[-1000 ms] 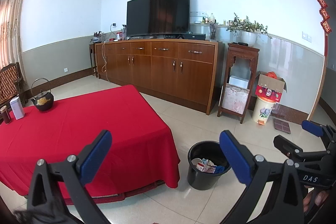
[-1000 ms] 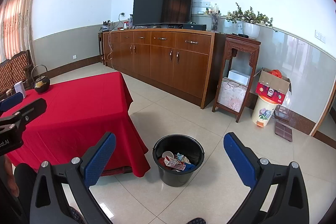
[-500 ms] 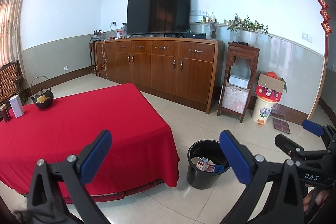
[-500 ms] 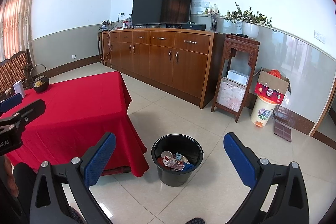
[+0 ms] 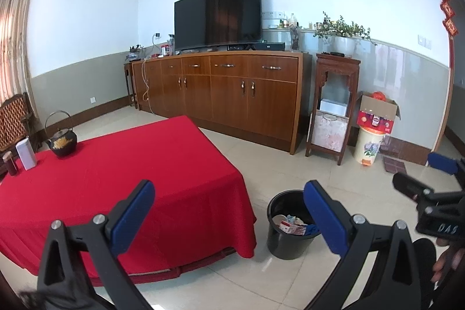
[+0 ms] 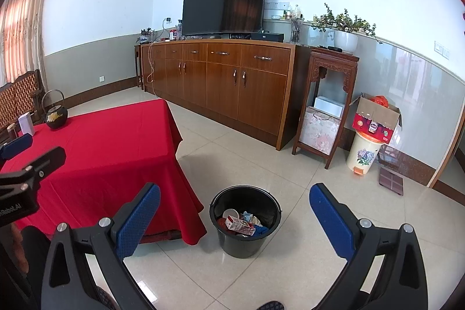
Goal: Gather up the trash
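we hold left gripper [image 5: 228,214] & right gripper [image 6: 234,220] fingers wide apart, nothing in either; black bin [image 6: 245,221] w/ trash [image 6: 241,224] just beside red table [image 6: 101,141].

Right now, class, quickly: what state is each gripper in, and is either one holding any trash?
Left gripper: open, holding nothing.
Right gripper: open, holding nothing.
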A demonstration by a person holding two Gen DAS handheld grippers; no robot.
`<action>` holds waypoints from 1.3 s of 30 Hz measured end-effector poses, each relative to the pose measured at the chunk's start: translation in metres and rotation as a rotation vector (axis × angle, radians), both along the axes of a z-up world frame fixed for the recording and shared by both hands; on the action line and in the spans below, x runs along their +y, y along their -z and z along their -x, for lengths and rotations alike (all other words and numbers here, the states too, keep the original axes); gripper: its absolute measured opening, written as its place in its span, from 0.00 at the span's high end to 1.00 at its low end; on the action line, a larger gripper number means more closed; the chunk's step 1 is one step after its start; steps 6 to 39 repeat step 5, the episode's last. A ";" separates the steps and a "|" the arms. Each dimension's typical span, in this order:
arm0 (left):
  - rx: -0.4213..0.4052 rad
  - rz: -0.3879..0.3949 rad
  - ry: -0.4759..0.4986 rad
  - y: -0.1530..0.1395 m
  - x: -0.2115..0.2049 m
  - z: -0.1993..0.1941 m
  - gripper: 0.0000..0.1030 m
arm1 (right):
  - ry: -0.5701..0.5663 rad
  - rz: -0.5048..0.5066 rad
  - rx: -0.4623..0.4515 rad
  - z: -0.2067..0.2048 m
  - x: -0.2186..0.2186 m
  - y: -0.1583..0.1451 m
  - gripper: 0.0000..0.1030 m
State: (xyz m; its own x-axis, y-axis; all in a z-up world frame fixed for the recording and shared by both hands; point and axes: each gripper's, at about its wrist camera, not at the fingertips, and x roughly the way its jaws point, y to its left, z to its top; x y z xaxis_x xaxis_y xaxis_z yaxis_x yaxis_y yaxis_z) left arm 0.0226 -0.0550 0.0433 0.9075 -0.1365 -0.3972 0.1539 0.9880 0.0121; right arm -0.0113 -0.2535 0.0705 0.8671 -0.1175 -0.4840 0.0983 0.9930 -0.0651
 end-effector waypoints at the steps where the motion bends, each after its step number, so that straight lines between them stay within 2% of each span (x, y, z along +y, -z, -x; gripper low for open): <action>1: 0.004 0.003 0.001 0.000 0.000 -0.001 0.00 | 0.003 -0.003 -0.001 0.000 -0.001 0.000 0.00; 5: 0.023 0.015 0.000 0.001 0.002 -0.003 0.00 | 0.007 -0.006 0.004 0.000 0.001 0.001 0.00; 39: 0.023 0.015 0.000 0.001 0.002 -0.003 0.00 | 0.007 -0.006 0.004 0.000 0.001 0.001 0.00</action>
